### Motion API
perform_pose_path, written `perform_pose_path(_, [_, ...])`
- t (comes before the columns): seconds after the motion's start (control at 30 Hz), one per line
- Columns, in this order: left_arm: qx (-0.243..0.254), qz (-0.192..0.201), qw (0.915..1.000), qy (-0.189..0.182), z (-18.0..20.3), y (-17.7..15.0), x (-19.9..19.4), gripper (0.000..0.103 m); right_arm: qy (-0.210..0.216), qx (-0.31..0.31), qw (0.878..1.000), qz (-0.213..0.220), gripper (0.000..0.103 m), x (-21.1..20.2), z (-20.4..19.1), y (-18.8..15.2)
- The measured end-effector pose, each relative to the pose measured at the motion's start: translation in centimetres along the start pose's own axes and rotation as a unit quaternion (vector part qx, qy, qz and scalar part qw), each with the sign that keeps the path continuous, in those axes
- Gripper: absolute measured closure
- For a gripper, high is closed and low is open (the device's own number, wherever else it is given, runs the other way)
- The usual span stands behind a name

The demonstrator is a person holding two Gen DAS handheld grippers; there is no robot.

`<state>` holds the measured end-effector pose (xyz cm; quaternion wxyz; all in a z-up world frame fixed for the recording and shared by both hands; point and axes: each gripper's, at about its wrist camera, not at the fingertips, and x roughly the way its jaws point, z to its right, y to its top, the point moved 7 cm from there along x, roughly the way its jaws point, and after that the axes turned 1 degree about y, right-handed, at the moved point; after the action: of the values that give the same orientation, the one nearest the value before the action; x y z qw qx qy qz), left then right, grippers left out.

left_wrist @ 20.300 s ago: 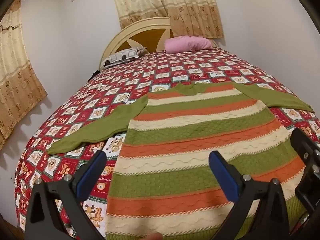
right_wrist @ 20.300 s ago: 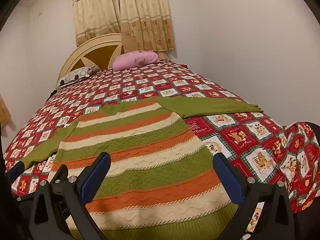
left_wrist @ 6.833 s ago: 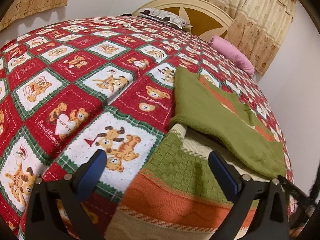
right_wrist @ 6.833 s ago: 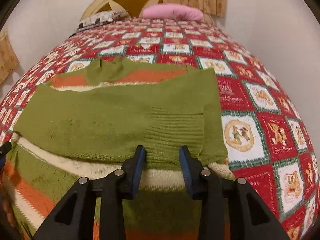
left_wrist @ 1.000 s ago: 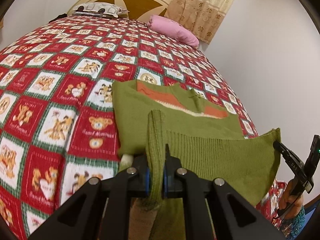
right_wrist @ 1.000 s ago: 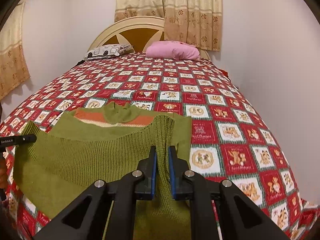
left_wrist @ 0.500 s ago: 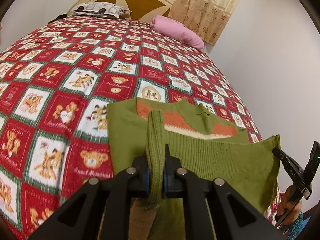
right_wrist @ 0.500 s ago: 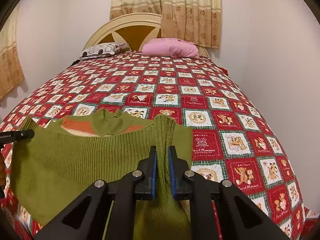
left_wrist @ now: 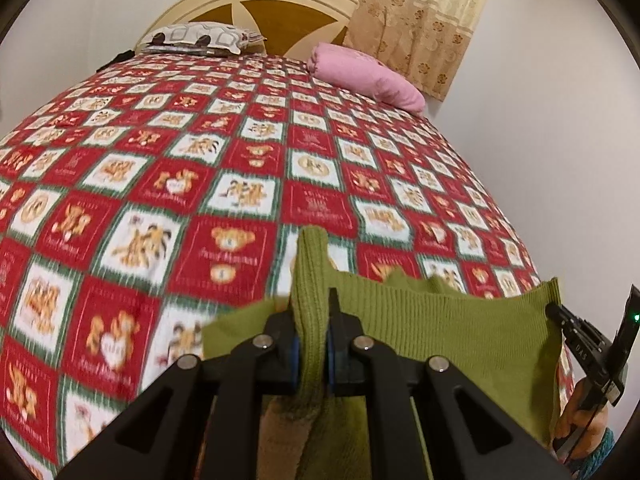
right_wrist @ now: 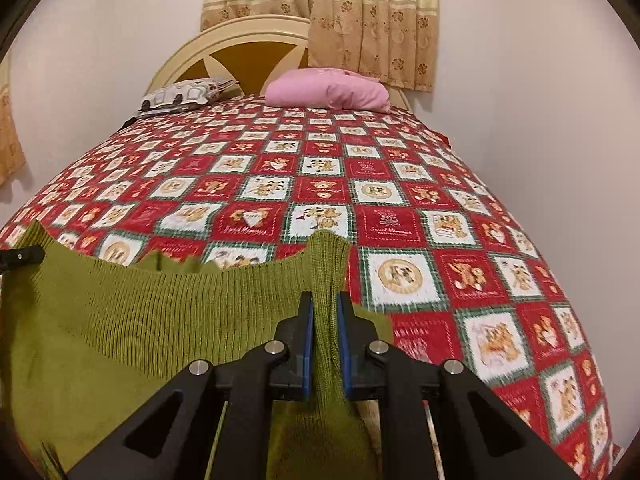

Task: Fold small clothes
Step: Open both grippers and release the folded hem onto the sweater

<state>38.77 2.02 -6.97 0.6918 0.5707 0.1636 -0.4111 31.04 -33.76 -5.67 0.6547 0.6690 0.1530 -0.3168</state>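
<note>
Your left gripper (left_wrist: 311, 346) and right gripper (right_wrist: 324, 346) each pinch a corner of the green sweater (right_wrist: 168, 312), its ribbed hem stretched between them at lower frame above the quilt (right_wrist: 400, 192). Keep that hem taut and level, and lay it square.

Support: bed (right_wrist: 360, 184), arched cream headboard (right_wrist: 240, 36) at the far end.
Cover: red, white and green checked bedspread (left_wrist: 192, 184) with bear motifs.
Far right: pink pillow (right_wrist: 328, 90).
Far left: patterned pillow (right_wrist: 184, 94).
Near edge: green sweater (right_wrist: 152, 320), partly lifted.
</note>
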Motion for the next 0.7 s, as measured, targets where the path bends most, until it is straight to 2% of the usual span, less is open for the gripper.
perform_pose_path(0.13, [-0.009, -0.009, 0.9997, 0.023, -0.6, 0.2, 3.1, 0.093, -0.02, -0.004, 1.0, -0.01, 0.093, 3.5, 0.2, -0.4])
perform_pose_path(0.27, [-0.022, -0.028, 0.9979, 0.054, -2.2, -1.3, 6.1, 0.093, -0.03, 0.003, 0.998, -0.048, 0.093, 6.7, 0.8, -2.6])
perform_pose_path(0.4, [-0.044, -0.02, 0.9977, 0.049, -3.0, -1.4, 6.5, 0.092, -0.015, 0.024, 0.998, -0.053, 0.093, 7.2, 1.6, -2.7])
perform_pose_path(0.5, [-0.048, -0.022, 0.997, 0.056, -3.3, -1.5, 6.8, 0.085, -0.018, 0.03, 0.997, -0.069, 0.093, 8.0, 1.8, -3.1])
perform_pose_path(0.53, [-0.054, -0.024, 0.9967, 0.057, -3.5, -1.5, 6.9, 0.079, -0.022, 0.03, 0.997, -0.071, 0.093, 8.1, 1.8, -3.1])
perform_pose_path(0.57, [-0.064, -0.026, 0.9956, 0.063, -4.0, -1.5, 6.9, 0.068, -0.029, 0.028, 0.996, -0.075, 0.091, 8.2, 1.8, -3.1])
perform_pose_path(0.67, [-0.087, -0.036, 0.9933, 0.066, -5.0, -1.3, 6.7, 0.057, -0.055, 0.03, 0.995, -0.078, 0.072, 8.2, 2.4, -3.0])
perform_pose_path(0.7, [-0.088, -0.044, 0.9925, 0.072, -5.1, -1.4, 6.5, 0.055, -0.055, 0.034, 0.995, -0.078, 0.072, 8.1, 2.5, -3.0])
